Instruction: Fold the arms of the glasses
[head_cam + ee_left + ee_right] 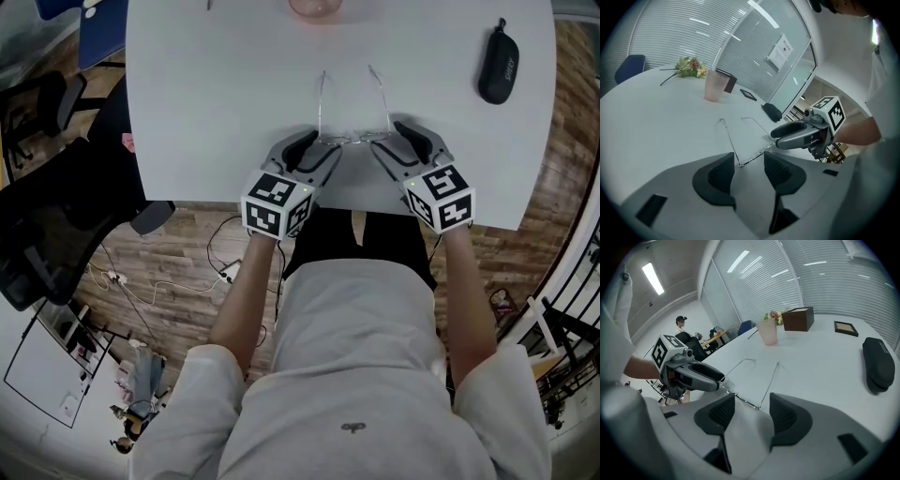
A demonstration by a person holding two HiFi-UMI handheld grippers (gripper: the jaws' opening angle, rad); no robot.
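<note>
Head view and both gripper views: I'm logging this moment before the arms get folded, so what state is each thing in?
glasses: arms unfolded, lying on the table.
glasses case: closed, lying flat.
pink cup: upright.
left gripper: open, jaws apart at the glasses' left corner.
right gripper: open, jaws apart at the glasses' right corner.
</note>
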